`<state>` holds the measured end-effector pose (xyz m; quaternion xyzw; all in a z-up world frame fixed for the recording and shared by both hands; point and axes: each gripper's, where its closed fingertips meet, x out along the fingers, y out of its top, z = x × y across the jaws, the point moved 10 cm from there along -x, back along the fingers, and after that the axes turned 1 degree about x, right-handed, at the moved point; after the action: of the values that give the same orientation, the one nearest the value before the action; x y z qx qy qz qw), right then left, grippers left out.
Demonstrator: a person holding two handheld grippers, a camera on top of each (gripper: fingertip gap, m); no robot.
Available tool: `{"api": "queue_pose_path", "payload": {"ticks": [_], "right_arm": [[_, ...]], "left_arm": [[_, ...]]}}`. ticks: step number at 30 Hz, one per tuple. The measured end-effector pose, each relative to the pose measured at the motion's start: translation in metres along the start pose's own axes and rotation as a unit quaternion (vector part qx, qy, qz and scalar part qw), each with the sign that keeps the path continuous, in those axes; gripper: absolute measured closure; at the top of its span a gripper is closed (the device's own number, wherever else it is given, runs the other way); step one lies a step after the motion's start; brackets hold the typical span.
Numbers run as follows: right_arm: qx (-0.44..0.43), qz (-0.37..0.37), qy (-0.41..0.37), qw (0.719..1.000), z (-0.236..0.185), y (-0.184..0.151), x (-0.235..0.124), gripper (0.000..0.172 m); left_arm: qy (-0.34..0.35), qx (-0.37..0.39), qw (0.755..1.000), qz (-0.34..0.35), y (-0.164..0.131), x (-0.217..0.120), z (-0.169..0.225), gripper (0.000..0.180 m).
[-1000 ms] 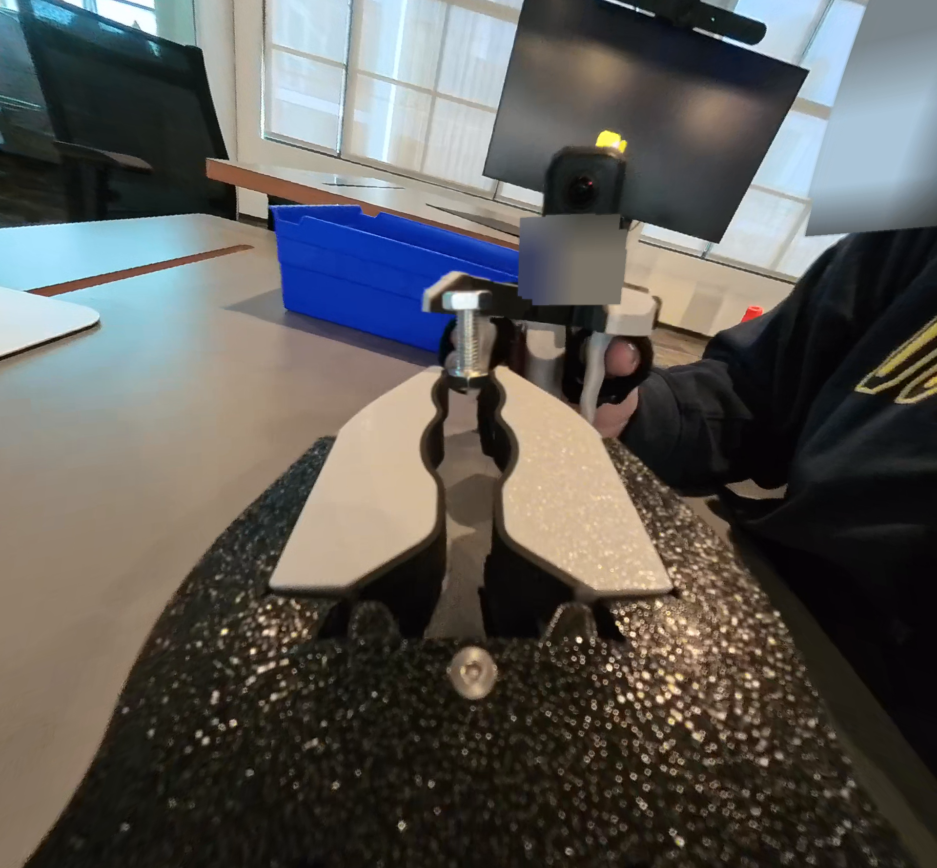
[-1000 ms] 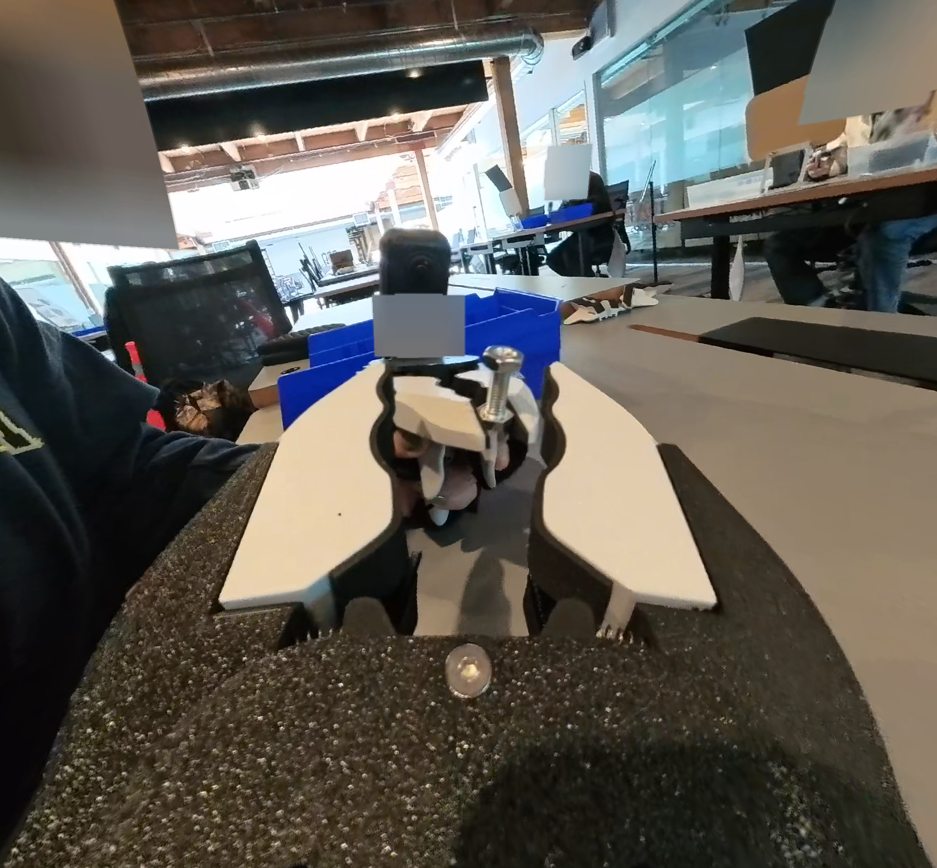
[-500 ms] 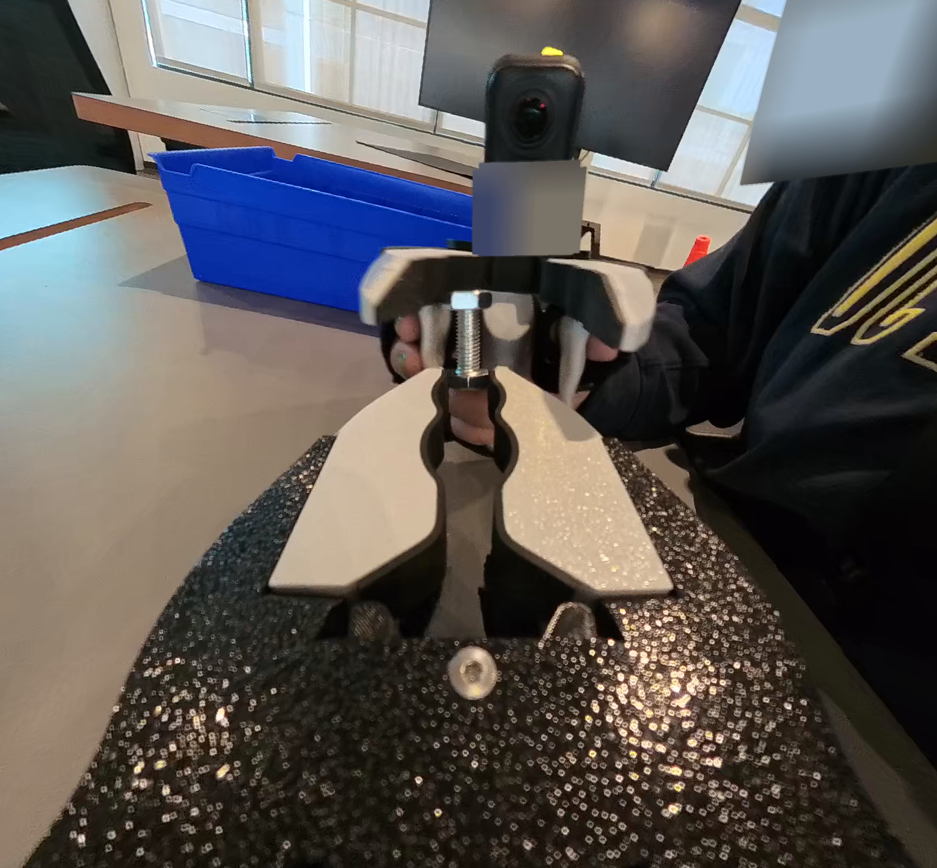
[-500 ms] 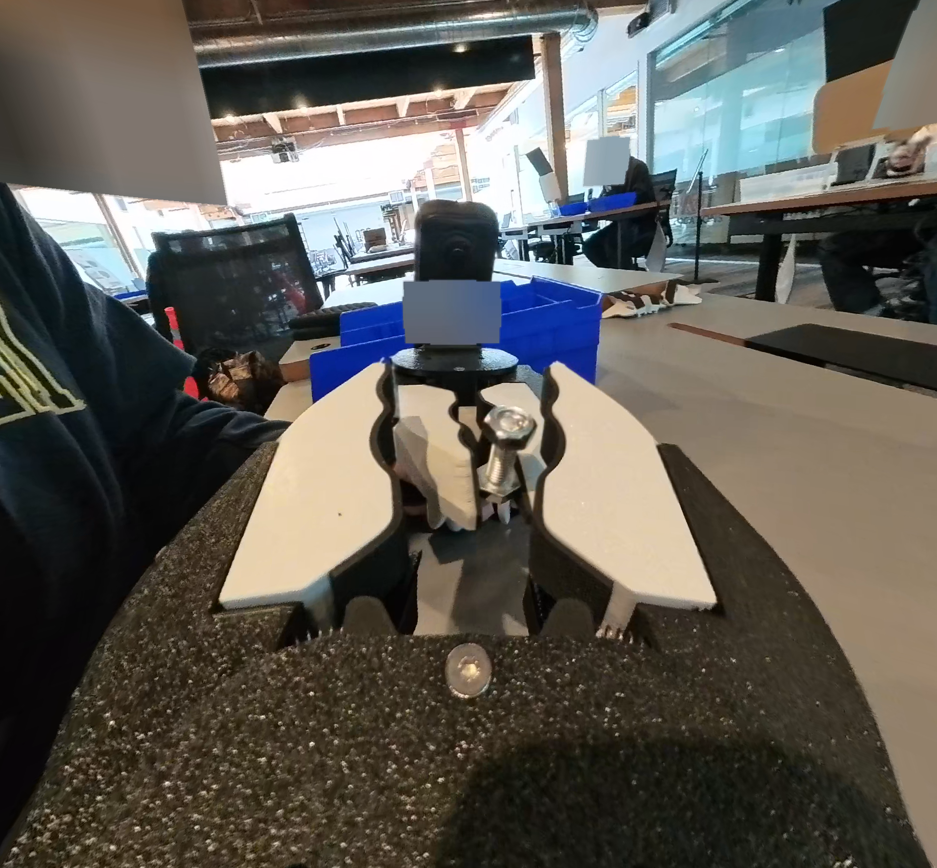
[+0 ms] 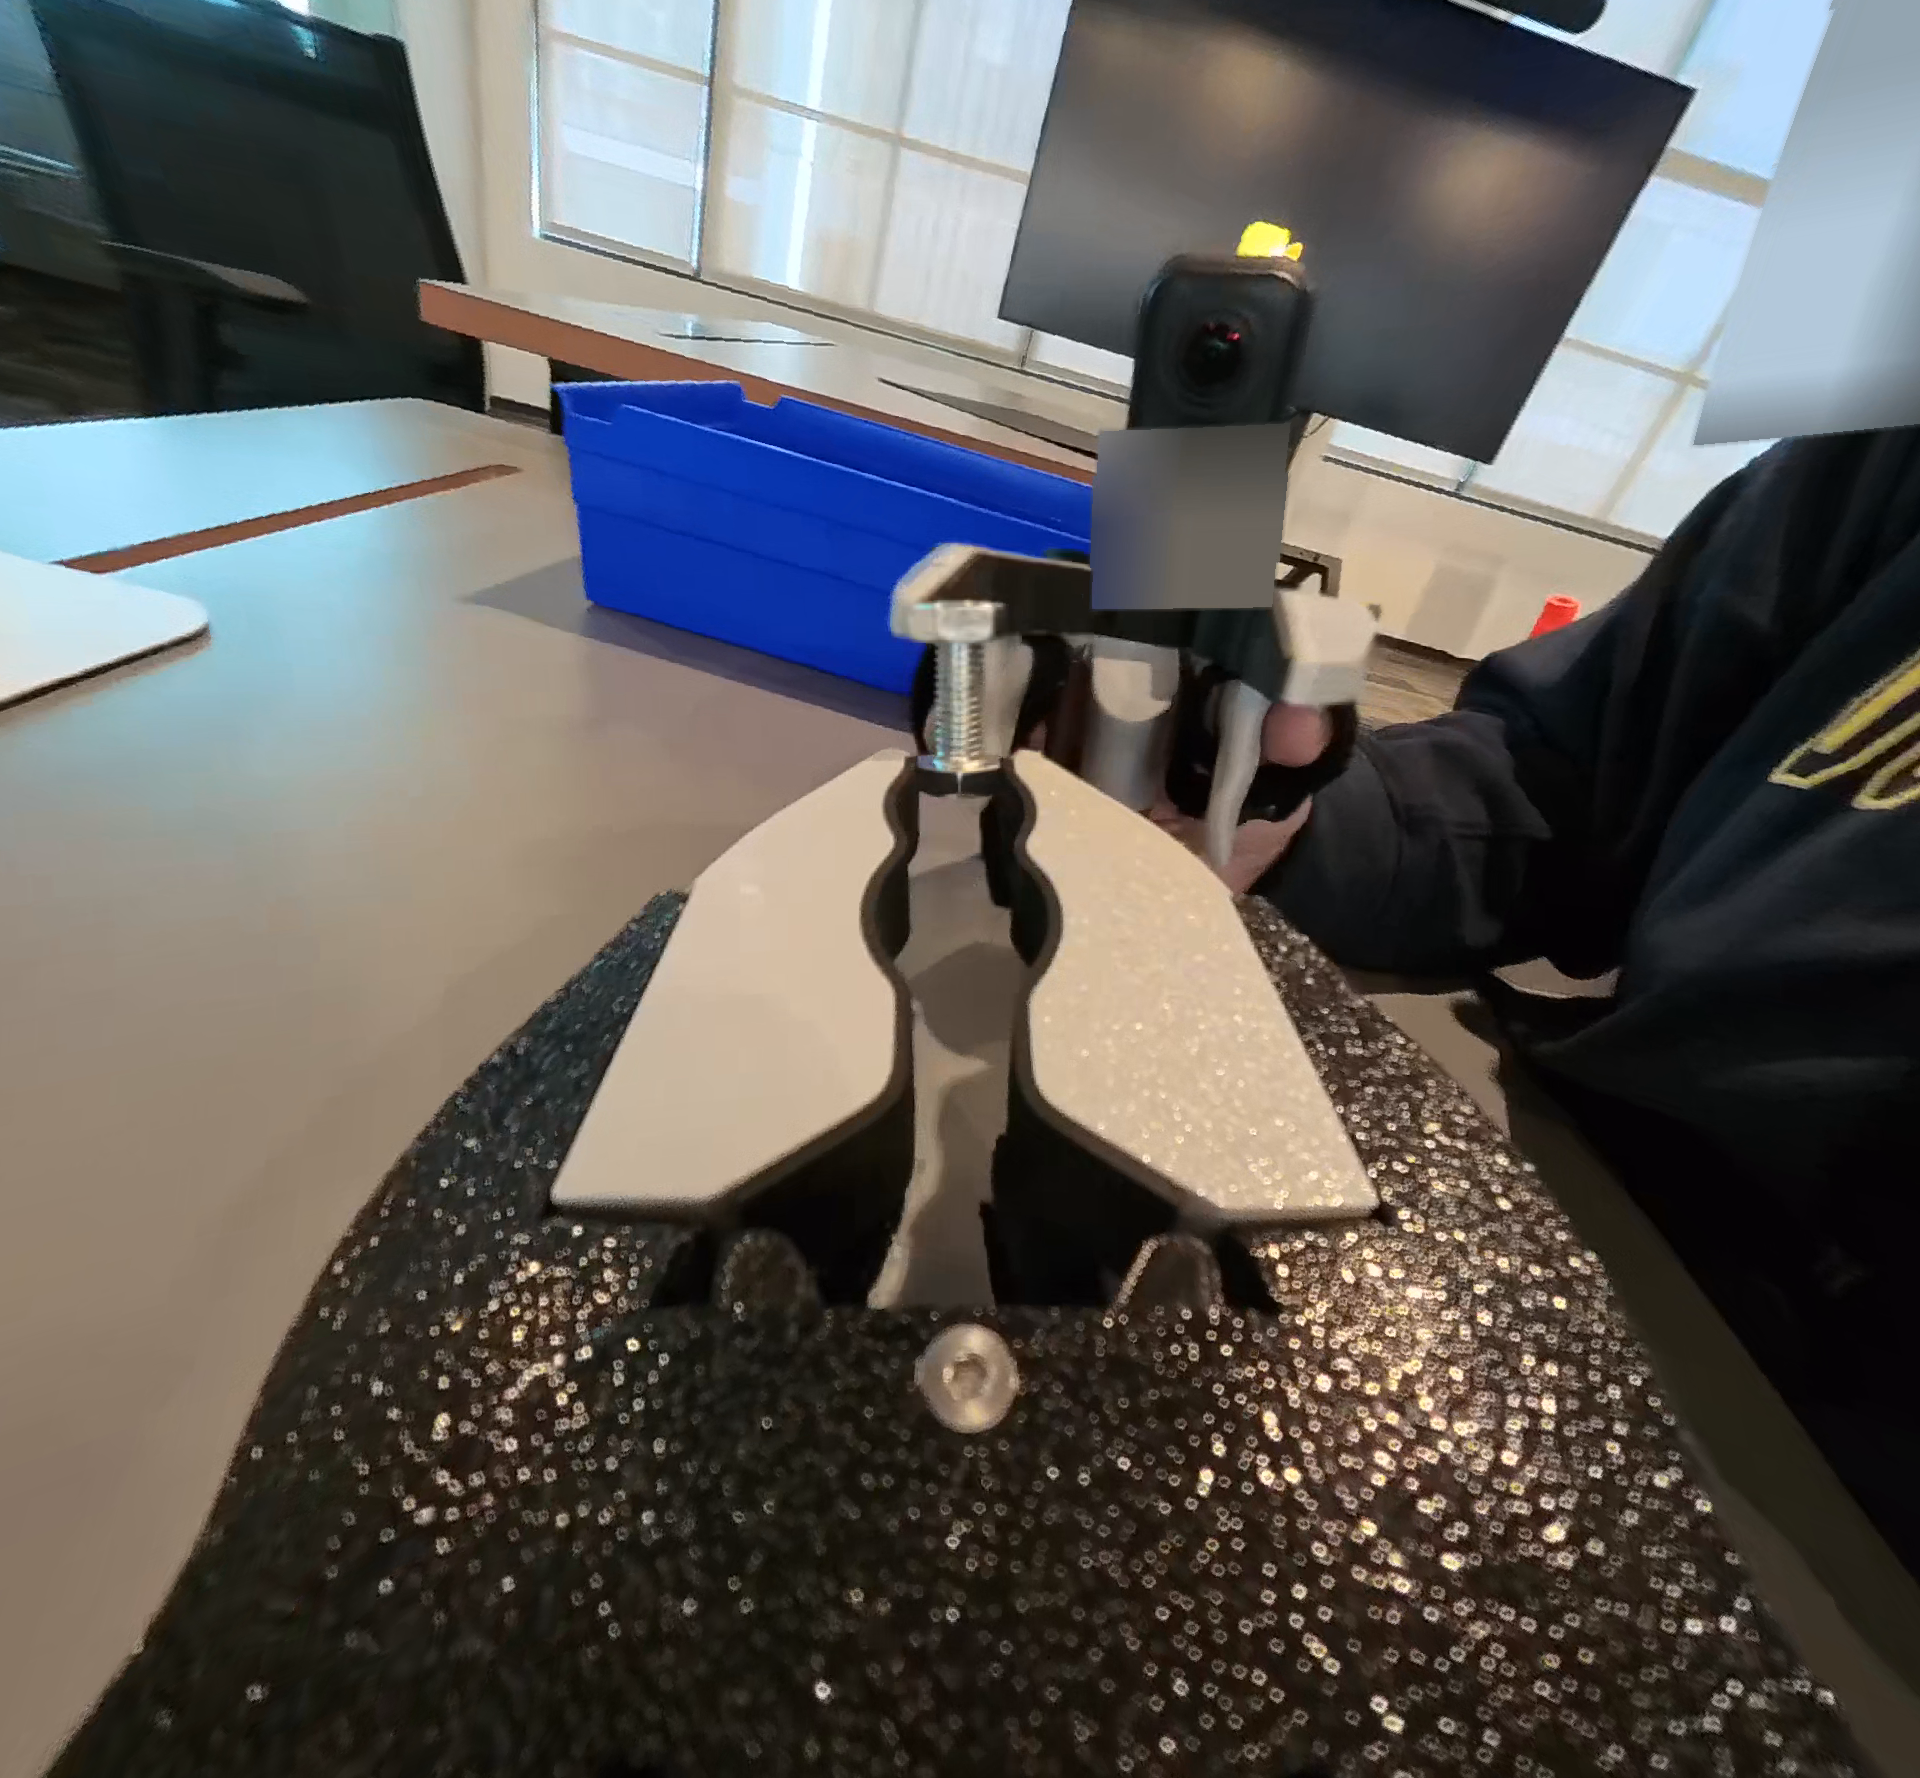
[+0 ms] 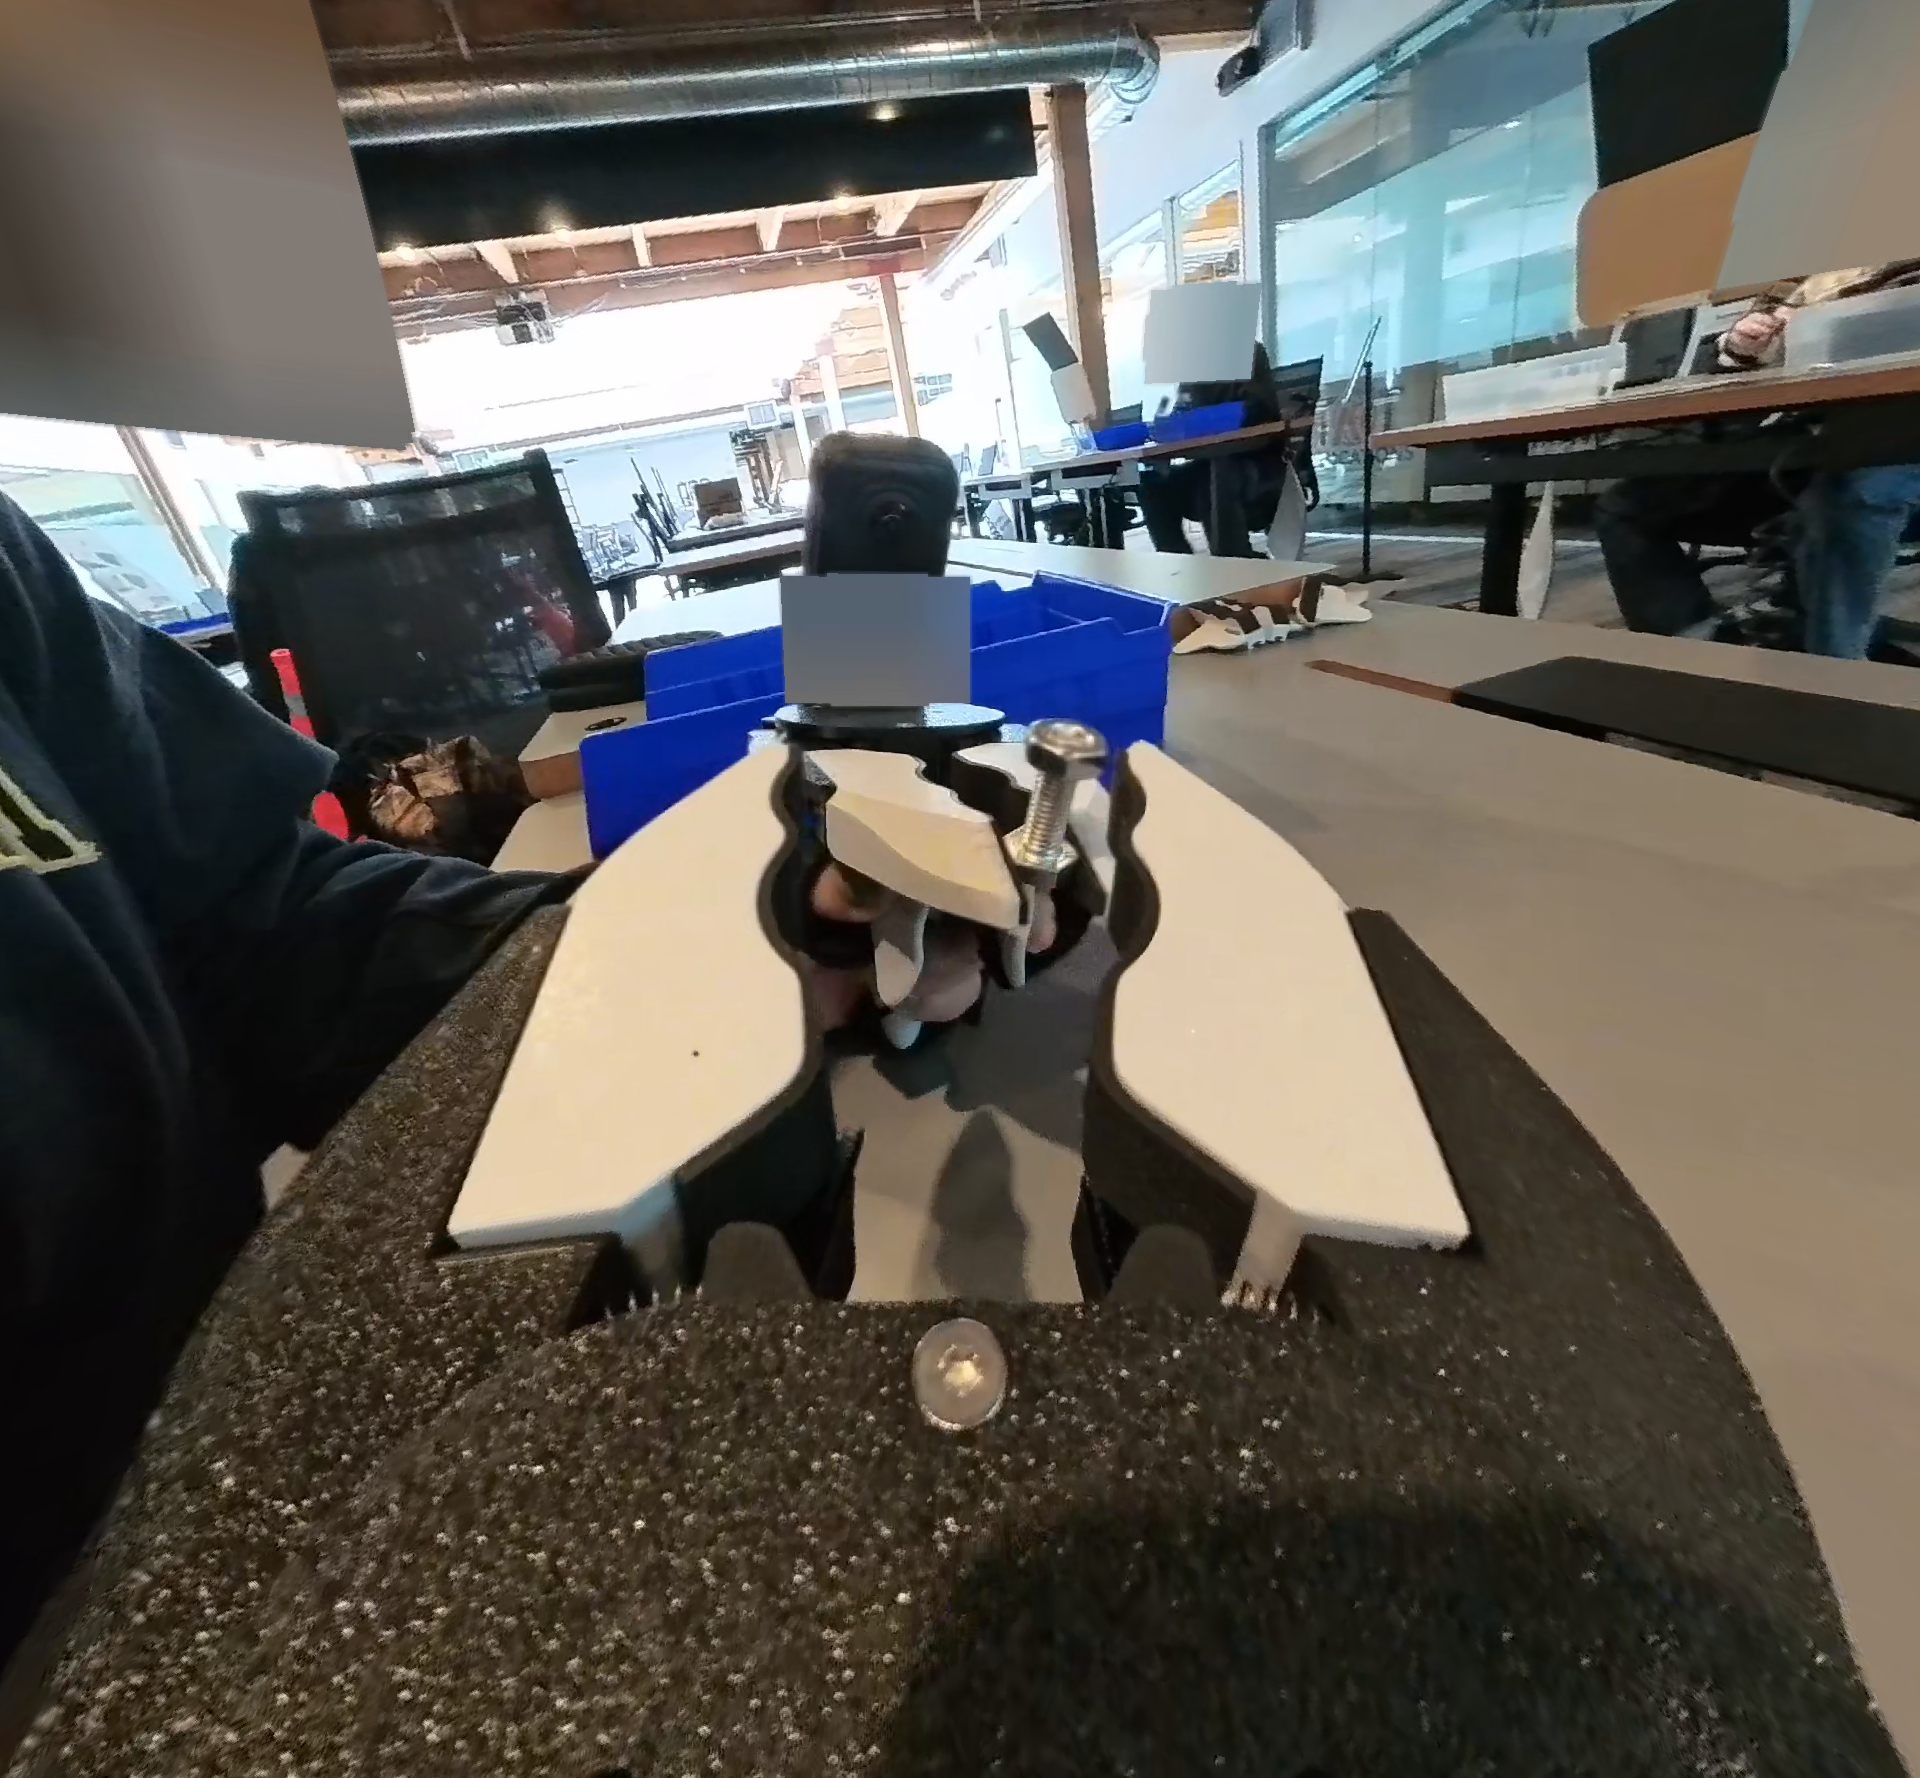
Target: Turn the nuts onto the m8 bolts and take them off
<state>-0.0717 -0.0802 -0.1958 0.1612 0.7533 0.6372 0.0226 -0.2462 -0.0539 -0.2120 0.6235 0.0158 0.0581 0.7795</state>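
In the left wrist view my left gripper [image 5: 954,785] is shut on a silver hex nut [image 5: 951,781] at its fingertips. A silver bolt [image 5: 961,700] stands up out of the nut, head on top. My right gripper [image 5: 1132,616] faces me, open, with one fingertip [image 5: 935,577] just behind the bolt head. In the right wrist view my right gripper [image 6: 956,762] is wide open. The bolt [image 6: 1047,798] and nut [image 6: 1042,858] stand between its fingers, near the right finger [image 6: 1226,949], with a gap showing. The left gripper's fingers [image 6: 914,840] show there too.
A blue bin [image 5: 748,523] stands on the grey table [image 5: 312,793] beyond the grippers; it also shows in the right wrist view [image 6: 1070,663]. A black chair [image 5: 239,170] and a dark monitor [image 5: 1330,170] stand behind. A person's dark sleeve [image 5: 1558,793] is at the right.
Both grippers swung aside half a second ago and have come back near where they were. The left stays shut on the nut; the right stays open around the bolt.
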Motion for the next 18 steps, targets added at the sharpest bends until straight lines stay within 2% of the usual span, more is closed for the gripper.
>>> {"api": "queue_pose_path", "payload": {"ticks": [9, 18], "right_arm": [[0.001, -0.004, 0.013, 1.0, -0.002, -0.001, 0.002, 0.117], [-0.007, -0.011, 0.034, 0.999, -0.007, -0.002, 0.005, 0.115]], "left_arm": [[-0.075, 0.016, 0.996, -0.047, -0.006, 0.021, 0.016, 0.167], [-0.054, 0.0, 0.998, -0.021, -0.003, 0.013, 0.009, 0.167]]}}
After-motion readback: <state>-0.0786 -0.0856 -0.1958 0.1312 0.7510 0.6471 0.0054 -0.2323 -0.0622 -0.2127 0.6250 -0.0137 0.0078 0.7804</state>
